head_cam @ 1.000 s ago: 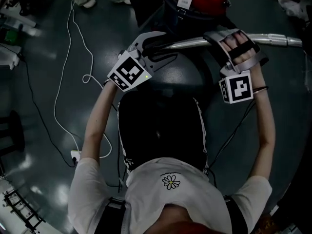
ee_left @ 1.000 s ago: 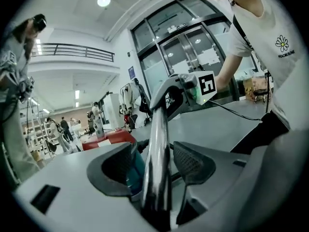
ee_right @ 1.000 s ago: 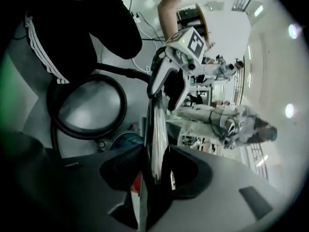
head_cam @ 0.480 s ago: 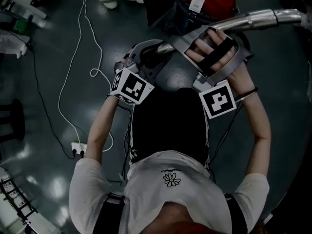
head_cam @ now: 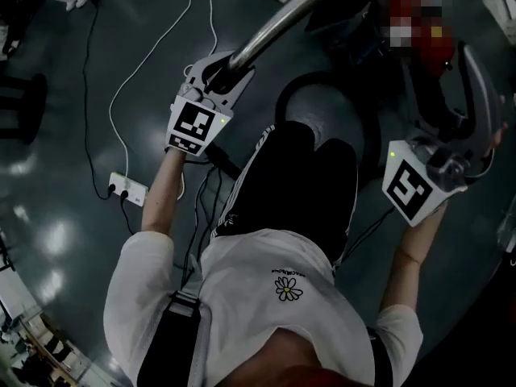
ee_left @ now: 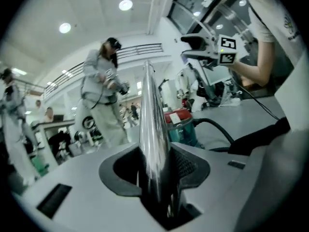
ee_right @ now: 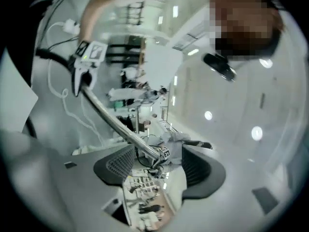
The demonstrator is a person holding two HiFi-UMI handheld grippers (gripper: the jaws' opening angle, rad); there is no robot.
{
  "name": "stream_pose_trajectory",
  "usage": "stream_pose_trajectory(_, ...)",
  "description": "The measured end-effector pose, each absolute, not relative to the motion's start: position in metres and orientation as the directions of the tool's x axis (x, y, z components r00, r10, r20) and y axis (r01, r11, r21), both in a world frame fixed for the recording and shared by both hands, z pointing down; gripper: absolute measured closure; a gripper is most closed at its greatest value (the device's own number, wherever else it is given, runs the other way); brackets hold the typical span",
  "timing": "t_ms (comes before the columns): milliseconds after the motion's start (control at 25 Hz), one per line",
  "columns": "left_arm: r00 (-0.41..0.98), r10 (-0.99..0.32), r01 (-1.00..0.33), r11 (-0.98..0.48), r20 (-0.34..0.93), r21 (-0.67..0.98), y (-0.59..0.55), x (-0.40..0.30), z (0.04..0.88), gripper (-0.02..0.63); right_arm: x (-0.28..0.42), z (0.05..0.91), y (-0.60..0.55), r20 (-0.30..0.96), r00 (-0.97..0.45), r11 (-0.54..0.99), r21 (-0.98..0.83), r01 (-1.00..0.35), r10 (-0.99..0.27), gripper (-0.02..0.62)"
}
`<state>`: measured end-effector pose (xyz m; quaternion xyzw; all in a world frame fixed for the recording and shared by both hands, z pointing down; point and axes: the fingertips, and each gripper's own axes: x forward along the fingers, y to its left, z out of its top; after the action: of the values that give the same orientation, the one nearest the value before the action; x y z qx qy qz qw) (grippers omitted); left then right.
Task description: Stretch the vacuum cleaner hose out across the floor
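The vacuum's chrome tube (head_cam: 274,27) slants from my left gripper (head_cam: 222,75) up toward the top of the head view. The left jaws have just closed and are shut on the tube (ee_left: 150,129), which stands between the pads. The red vacuum cleaner (ee_left: 176,122) sits on the floor beyond it, with its black hose (ee_left: 217,127) curling off to the right. My right gripper (head_cam: 476,79) is raised at the right, off the tube. Its jaws have just been opening and nothing is between them (ee_right: 157,166). The tube (ee_right: 116,122) shows farther off in the right gripper view.
A white cable (head_cam: 129,79) loops over the dark floor to a power strip (head_cam: 127,189) at the left. People (ee_left: 99,95) stand beyond the vacuum in the left gripper view. My own legs fill the middle of the head view.
The right gripper let go of the chrome tube and rose to the right. The left gripper closed on the tube, which swung from lying across to slanting away.
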<state>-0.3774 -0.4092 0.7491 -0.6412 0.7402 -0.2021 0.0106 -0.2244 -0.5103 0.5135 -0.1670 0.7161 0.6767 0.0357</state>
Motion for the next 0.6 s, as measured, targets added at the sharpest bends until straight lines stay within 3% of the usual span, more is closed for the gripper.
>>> stream_pose_trajectory(80, -0.266, -0.925, -0.953, 0.208, 0.273, -0.223, -0.376, -0.411, 0.772, 0.443, -0.217, 0.512, -0.522, -0.281, -0.936, 0.196, 0.926, -0.322, -0.213, 0.302)
stream_pose_trajectory(200, -0.344, -0.888, -0.939, 0.321, 0.305, -0.126, -0.329, -0.445, 0.807, 0.443, -0.23, 0.564, -0.546, -0.151, -0.951, 0.387, 0.888, -0.25, -0.27, 0.302)
stream_pose_trajectory(360, -0.382, -0.835, -0.91, 0.414, 0.396, -0.005, -0.286, -0.475, 0.876, 0.443, -0.265, 0.66, -0.562, 0.018, -0.982, 0.704, 0.699, -0.124, -0.19, 0.302)
stream_pose_trajectory(600, -0.378, -0.729, -0.831, 0.539, 0.57, 0.138, -0.252, -0.51, 1.003, 0.443, -0.275, 0.795, -0.562, 0.34, -0.926, 0.87, 0.493, 0.028, -0.162, 0.302)
